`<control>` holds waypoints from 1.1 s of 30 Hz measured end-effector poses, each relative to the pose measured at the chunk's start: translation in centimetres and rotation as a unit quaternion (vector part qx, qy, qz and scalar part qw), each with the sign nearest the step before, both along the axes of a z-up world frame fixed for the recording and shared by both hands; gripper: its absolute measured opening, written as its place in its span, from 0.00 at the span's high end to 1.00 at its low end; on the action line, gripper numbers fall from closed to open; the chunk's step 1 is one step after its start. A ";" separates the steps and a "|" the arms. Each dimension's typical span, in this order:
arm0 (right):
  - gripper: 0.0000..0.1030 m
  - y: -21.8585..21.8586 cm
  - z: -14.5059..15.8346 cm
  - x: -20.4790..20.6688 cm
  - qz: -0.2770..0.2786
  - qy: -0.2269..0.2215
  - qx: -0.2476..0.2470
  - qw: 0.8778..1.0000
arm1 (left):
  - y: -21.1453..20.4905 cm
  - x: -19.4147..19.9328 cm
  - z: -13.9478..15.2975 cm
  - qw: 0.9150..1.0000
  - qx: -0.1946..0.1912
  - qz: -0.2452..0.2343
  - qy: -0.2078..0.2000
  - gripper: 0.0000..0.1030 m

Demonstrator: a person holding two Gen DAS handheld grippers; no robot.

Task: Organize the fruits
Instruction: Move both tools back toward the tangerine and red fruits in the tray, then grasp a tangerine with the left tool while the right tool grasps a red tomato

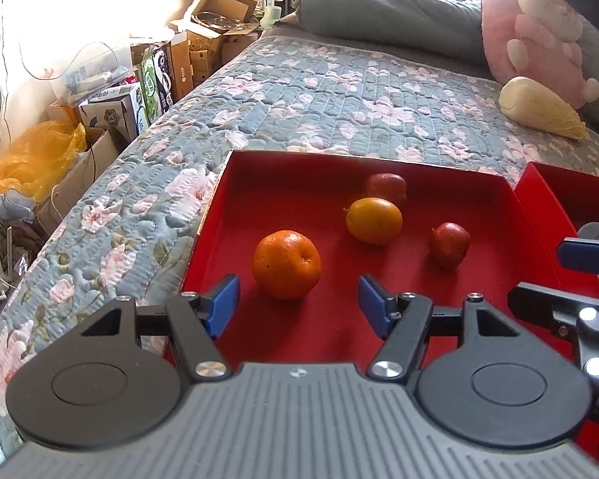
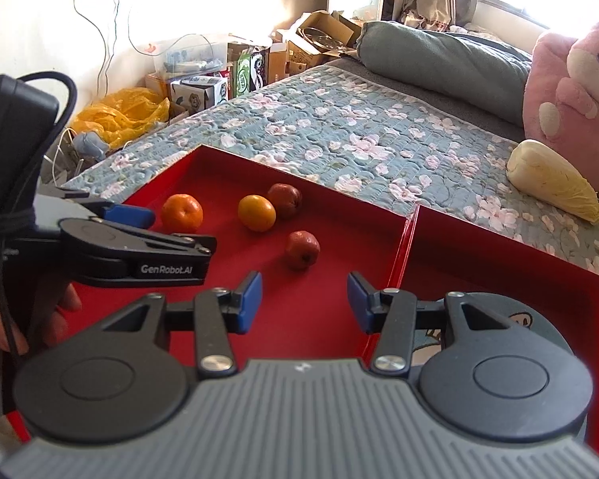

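Fruits lie loose in the left red tray (image 1: 379,319): one dimpled orange (image 1: 286,264), one smooth yellow citrus (image 1: 374,220), two small red fruits (image 1: 450,244) (image 1: 385,185). Step in hand appears to be approach. Left gripper (image 1: 297,301) is spread and empty, just short of the orange; next, straddle and close gently on the round, roll-prone skin. Right gripper (image 2: 304,301) is likewise parted, empty.

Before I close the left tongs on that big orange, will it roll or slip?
The orange is round and sits loose on the smooth floor of the red tray, so a nudge would probably roll it. Its dimpled skin should give the blue pads fair grip. It likely squashes little.
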State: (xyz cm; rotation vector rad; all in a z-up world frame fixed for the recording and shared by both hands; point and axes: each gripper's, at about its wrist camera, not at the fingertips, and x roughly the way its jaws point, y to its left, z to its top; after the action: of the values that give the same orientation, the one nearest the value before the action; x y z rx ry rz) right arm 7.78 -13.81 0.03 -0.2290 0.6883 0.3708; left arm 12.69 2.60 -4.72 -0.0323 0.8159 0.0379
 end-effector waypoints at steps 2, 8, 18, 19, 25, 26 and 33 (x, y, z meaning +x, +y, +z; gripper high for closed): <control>0.51 0.4 -0.2 0.9 0.004 0.005 -0.006 1.000 | 0.3 0.6 -0.3 1.000 -0.002 0.006 0.005 0.32; 0.51 2.0 -1.2 3.9 0.020 0.025 -0.034 0.999 | 0.4 1.1 -0.4 1.000 -0.003 -0.004 -0.006 0.50; 0.53 3.9 -2.8 7.1 0.034 0.055 -0.082 0.995 | 1.0 1.0 -0.3 1.000 -0.022 0.000 -0.009 0.58; 0.53 4.1 -3.0 7.5 0.033 0.060 -0.088 0.994 | 1.0 1.0 -0.3 1.000 -0.022 0.000 -0.009 0.58; 0.66 4.5 -3.4 8.4 0.031 0.080 -0.090 0.992 | 0.9 1.1 -0.4 1.000 -0.024 0.001 -0.011 0.58; 0.68 4.6 -3.4 8.4 0.033 0.081 -0.091 0.992 | 0.8 1.0 -0.4 1.000 -0.025 -0.001 -0.012 0.58; 0.68 4.0 -2.3 6.2 0.023 0.075 -0.072 0.994 | 1.0 0.6 -0.1 0.999 -0.032 -0.011 -0.008 0.59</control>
State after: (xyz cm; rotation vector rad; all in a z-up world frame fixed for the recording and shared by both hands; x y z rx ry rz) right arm 14.01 -9.78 -2.28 -0.3570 0.8611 0.3844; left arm 13.25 3.62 -4.77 -0.0834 0.8009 -0.0088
